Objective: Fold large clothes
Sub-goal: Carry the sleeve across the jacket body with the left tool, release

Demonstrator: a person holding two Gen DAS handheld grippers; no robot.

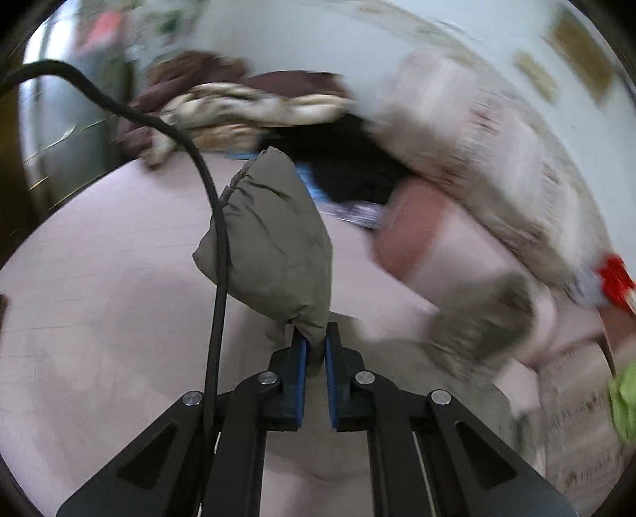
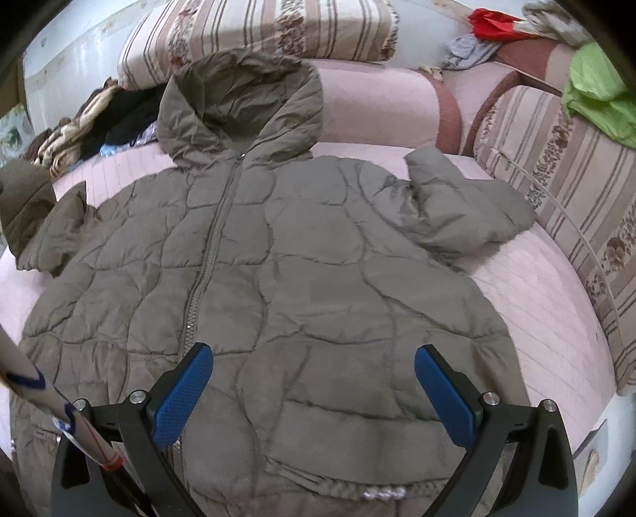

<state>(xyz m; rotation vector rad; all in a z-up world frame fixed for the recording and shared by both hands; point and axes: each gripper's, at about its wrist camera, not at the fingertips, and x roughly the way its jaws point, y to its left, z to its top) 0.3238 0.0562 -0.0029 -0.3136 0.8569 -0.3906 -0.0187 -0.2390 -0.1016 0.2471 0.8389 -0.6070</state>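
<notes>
An olive quilted hooded jacket lies front up and zipped on the pink bedspread, hood toward the far side. Its right sleeve is bent on the bedspread; its left sleeve rises off the frame's left edge. In the left wrist view my left gripper is shut on that sleeve's cuff end, which stands up above the fingers, lifted off the bed. My right gripper is open, hovering over the jacket's lower front with nothing between its blue pads.
Striped floral cushions line the bed's far and right sides. A pile of brown, cream and black clothes lies far left, red and green cloth far right. A black cable hangs across the left wrist view.
</notes>
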